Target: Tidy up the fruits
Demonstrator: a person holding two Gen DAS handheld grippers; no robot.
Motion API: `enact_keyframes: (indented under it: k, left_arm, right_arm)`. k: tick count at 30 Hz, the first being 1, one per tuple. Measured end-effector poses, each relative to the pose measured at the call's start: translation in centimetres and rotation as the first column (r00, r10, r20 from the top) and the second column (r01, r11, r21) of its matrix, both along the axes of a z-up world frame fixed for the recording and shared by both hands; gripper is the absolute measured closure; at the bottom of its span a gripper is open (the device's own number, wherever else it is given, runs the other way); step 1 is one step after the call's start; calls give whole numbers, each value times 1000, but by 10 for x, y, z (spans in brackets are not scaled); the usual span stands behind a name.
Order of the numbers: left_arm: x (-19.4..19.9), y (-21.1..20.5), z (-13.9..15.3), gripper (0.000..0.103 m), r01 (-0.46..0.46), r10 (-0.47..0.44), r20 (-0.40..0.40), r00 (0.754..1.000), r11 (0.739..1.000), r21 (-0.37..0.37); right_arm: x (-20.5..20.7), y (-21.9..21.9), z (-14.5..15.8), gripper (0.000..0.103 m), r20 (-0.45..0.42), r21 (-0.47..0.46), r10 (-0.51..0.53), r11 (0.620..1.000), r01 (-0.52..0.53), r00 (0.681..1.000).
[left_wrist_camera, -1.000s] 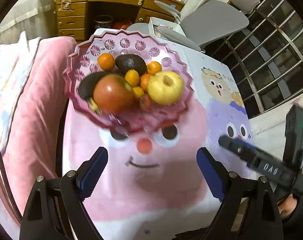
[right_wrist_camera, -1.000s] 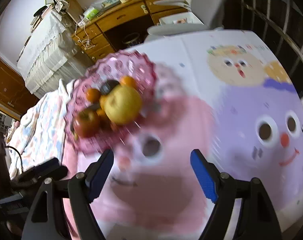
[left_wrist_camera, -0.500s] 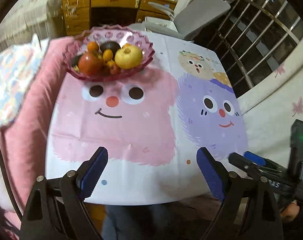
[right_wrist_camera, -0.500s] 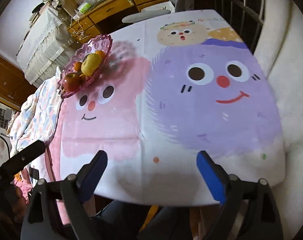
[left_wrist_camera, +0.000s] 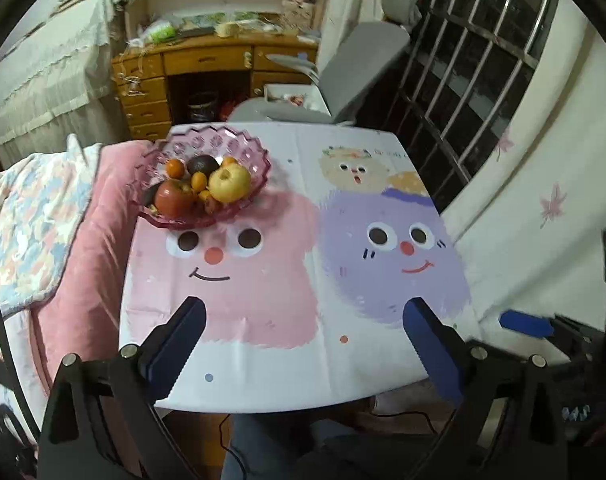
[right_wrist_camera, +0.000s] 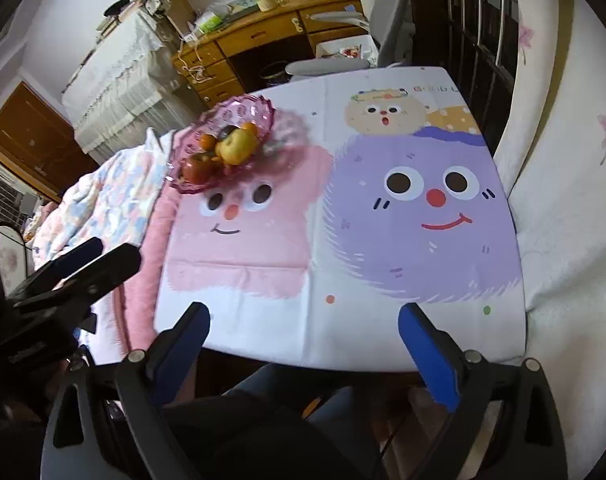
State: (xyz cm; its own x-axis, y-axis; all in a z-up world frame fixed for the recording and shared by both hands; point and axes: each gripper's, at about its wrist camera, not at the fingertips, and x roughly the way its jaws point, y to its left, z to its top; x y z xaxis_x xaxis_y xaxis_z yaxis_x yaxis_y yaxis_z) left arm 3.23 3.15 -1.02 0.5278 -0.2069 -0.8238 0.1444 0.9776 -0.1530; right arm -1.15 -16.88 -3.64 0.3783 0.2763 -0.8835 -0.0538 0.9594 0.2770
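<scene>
A pink glass bowl (left_wrist_camera: 239,152) stands at the far left of the cartoon tablecloth (left_wrist_camera: 263,280). It holds a yellow apple (left_wrist_camera: 229,182), a red apple (left_wrist_camera: 174,199), a dark avocado (left_wrist_camera: 202,164) and several small oranges. The bowl also shows in the right wrist view (right_wrist_camera: 247,110). My left gripper (left_wrist_camera: 303,320) is open and empty, held back over the table's near edge. My right gripper (right_wrist_camera: 303,326) is open and empty, also back at the near edge.
A pink cushion and a patterned quilt (left_wrist_camera: 35,216) lie left of the table. A grey office chair (left_wrist_camera: 355,68) and a wooden desk (left_wrist_camera: 207,64) stand behind it. Window bars (left_wrist_camera: 475,80) are at the right. The person's legs show below the table edge.
Both grippers have pulled back from close to the bowl to the table's near edge, so the bowl now looks small and far. Both stay open and empty.
</scene>
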Motion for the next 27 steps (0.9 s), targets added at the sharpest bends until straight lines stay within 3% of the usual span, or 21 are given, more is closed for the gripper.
enact_keyframes:
  k: [3,10,20,27]
  left_arm:
    - [-8,2,9,1,-51,50,30,998,998,21]
    - [-18,6,4,1,-142,140,36,990,988,54]
    - [-24,-3,-1,1,-148,146,33,989,984,97]
    - [-29,-6,-2,1,-139,136,34,990,985,99]
  right_arm:
    - [-12,4,10,0,27,-31,18,999,-17,999]
    - [-25,1,16,0,99,-67,-31,997,37,995]
    - [-28,5,19,0,152,-104,-24,994,40,988]
    - [-30,5,18,0,138,-104,-12,994,27,990]
